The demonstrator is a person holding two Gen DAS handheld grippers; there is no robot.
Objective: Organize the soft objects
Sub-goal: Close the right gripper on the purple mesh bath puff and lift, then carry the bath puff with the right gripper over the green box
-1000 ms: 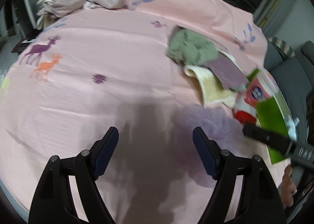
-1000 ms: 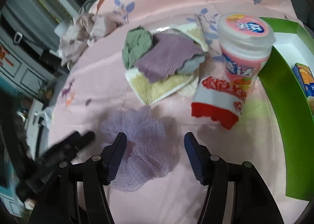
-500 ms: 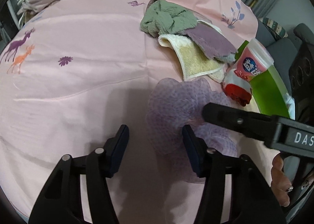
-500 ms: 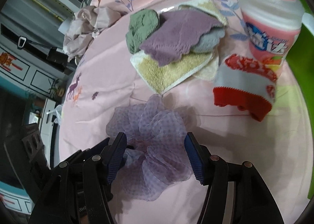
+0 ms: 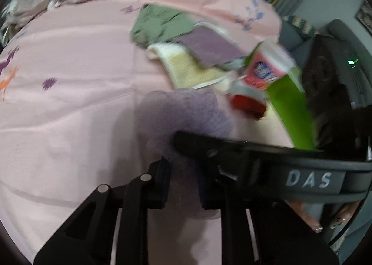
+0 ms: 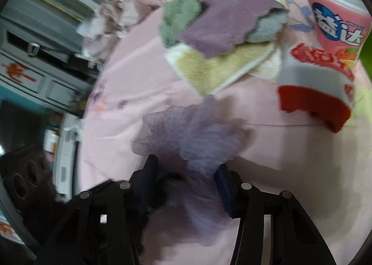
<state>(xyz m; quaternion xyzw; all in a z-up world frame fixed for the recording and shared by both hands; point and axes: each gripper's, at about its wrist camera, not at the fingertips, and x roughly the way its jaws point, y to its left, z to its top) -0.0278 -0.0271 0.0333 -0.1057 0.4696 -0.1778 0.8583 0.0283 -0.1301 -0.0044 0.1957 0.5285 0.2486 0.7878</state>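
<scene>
Left wrist view only: green tray (image 5: 290, 111) at right, right gripper (image 5: 186, 144) crossing frame. Right wrist view only: grey cabinet (image 6: 34, 79) at left.
Lilac mesh pouf (image 6: 193, 135): centre-low on pink sheet (image 5: 69, 79). Left gripper (image 5: 182, 179) fingers just clenched on its near edge. Right gripper's fingers (image 6: 148, 172), just narrowing, flank it; contact prob., blurred.

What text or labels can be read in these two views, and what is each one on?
"DAS": white letters on the black arm of the right tongs.
Pink tub: white Chinese characters on a blue badge; the last reads "达", the rest blurred.
Red-and-white sock: red pattern, unreadable.
</scene>
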